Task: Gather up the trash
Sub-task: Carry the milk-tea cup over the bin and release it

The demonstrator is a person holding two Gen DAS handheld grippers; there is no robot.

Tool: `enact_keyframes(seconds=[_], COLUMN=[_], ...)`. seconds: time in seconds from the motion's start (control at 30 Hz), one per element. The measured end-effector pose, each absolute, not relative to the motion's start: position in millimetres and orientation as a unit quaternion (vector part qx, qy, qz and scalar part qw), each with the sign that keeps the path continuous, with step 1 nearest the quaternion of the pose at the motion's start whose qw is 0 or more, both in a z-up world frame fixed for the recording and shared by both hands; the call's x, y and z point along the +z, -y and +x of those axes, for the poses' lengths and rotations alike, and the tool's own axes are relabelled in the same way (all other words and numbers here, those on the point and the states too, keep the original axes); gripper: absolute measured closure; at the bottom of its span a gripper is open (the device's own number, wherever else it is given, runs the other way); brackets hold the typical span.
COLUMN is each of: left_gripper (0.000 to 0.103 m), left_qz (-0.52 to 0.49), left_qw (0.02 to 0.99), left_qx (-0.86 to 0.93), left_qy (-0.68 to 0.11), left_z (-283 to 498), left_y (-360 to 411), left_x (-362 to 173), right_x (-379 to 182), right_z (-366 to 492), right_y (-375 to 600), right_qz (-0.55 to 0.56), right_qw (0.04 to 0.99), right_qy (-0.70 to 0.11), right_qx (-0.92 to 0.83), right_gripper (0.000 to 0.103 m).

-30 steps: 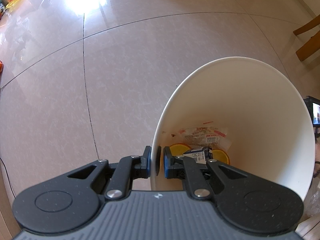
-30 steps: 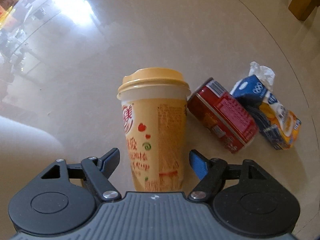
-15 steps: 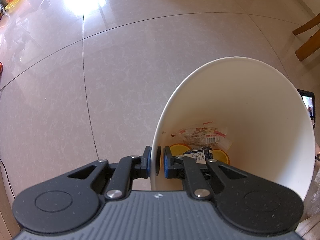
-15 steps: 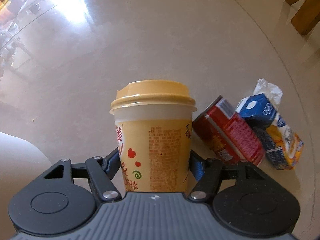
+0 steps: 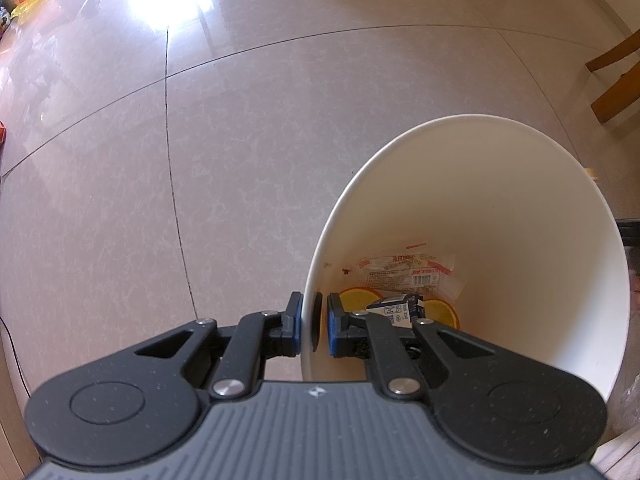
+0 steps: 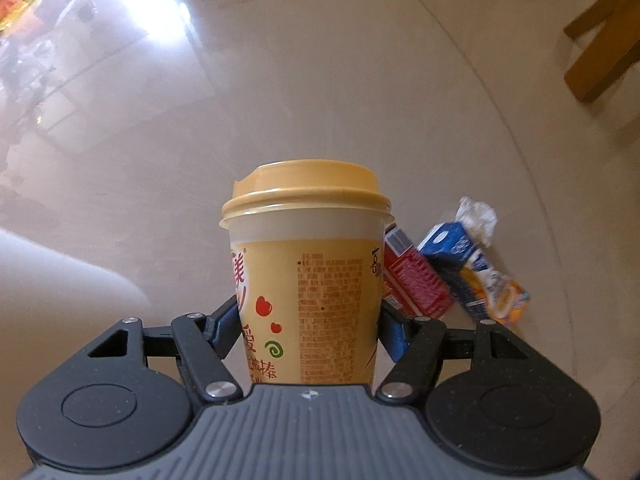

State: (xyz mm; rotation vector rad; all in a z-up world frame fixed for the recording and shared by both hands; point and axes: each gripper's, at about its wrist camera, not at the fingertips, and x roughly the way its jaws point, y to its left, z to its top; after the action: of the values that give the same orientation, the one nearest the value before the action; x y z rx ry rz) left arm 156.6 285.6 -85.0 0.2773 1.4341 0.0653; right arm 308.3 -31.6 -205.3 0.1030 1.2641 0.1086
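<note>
My left gripper [image 5: 313,330] is clamped on the near rim of the white bin [image 5: 532,240], 1 finger outside the wall, 1 inside, wall pinched between the pads. Bin sits on the tiled floor [image 5: 200,160]. Down at the bin's bottom I see a clear printed wrapper [image 5: 404,272], a small dark carton [image 5: 396,307] and 2 orange round things [image 5: 354,296], can't tell what those are.

My right gripper [image 6: 308,326] has the yellow cup [image 6: 306,280] w/ its yellow lid [image 6: 306,186] between the fingers, pads pressing on both sides of the cup's lower body, so it's holding the cup. Its jaws have just been closing on it. Cup upright in the grip, printed text side facing the cam.

On the floor behind the cup, to its right: a red can [image 6: 416,280] lying on its side, partly hidden by the cup, and just beside it a blue-orange carton [image 6: 476,276] w/ a crumpled white wrapper [image 6: 478,218] at its far end. Can and carton look touching. Wooden furniture legs [image 6: 600,48] at top right, well apart from the trash.
</note>
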Motion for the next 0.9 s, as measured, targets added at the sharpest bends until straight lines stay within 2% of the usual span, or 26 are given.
enact_keyframes(seconds=[0.53, 0.77, 0.8, 0.83, 0.9], left_gripper=[0.093, 0.093, 0.093, 0.093, 0.093], left_qz=[0.139, 0.148, 0.146, 0.144, 0.145], left_qw=[0.745, 0.745, 0.746, 0.746, 0.746], left_qx=[0.035, 0.039, 0.039, 0.04, 0.04], left_qy=[-0.652, -0.649, -0.649, -0.649, -0.648], left_z=[155.4, 154.1, 153.9, 153.8, 153.3], left_y=[-279.3, -275.7, -275.9, -276.3, -276.5], left_x=[-85.1, -85.8, -85.6, -85.3, -85.5], right_x=[-3.9, 20.1, 19.1, 18.3, 25.9], right_z=[239.6, 218.3, 216.8, 215.7, 209.5], right_y=[-14.4, -74.3, -81.4, -88.0, -97.5], right_qz=[0.015, -0.002, -0.005, -0.006, 0.0], right_qw=[0.833, 0.824, 0.822, 0.819, 0.815], right_qy=[-0.518, -0.512, -0.514, -0.519, -0.521], right_qx=[0.192, 0.243, 0.245, 0.246, 0.251], right_gripper=[0.029, 0.029, 0.027, 0.019, 0.017])
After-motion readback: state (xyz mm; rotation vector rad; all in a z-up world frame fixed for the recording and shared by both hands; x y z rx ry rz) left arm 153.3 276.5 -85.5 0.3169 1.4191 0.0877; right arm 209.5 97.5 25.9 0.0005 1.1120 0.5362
